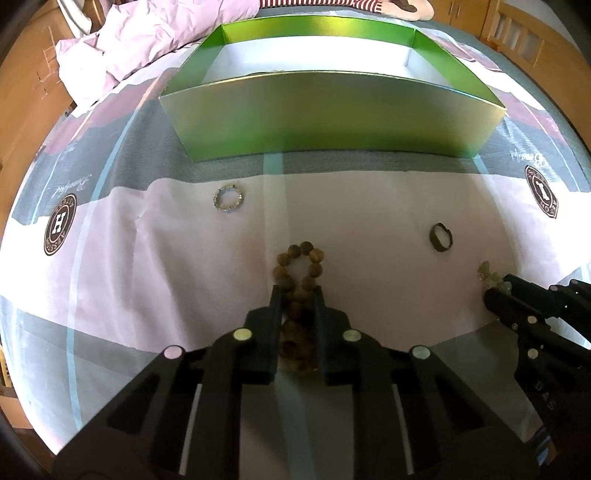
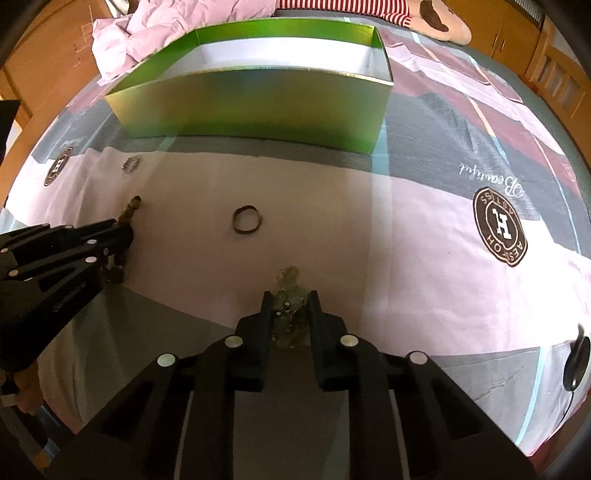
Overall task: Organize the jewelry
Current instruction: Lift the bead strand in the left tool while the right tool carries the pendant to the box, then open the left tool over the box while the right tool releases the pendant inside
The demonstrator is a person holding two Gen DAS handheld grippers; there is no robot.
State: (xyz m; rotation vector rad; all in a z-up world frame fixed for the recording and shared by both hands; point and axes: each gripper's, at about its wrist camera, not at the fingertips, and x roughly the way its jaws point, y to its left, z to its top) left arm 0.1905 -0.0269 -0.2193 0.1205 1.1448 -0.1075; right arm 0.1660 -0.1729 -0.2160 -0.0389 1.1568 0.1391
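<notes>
A brown wooden bead bracelet (image 1: 300, 275) lies on the bed sheet, and my left gripper (image 1: 298, 295) is shut on its middle. A pale green crystal bracelet (image 2: 289, 295) lies between the fingers of my right gripper (image 2: 288, 301), which is shut on it. A silver beaded ring-shaped bracelet (image 1: 229, 198) lies to the left, and a dark thin bangle (image 1: 441, 238) lies to the right; the bangle also shows in the right wrist view (image 2: 247, 219). An open green box (image 1: 332, 110) with a white floor stands beyond them.
A crumpled pink quilt (image 1: 147, 40) lies at the back left. A plush toy (image 2: 439, 18) lies behind the box. Wooden furniture (image 2: 554, 74) borders the bed. A black cable end (image 2: 574, 362) lies at the right edge.
</notes>
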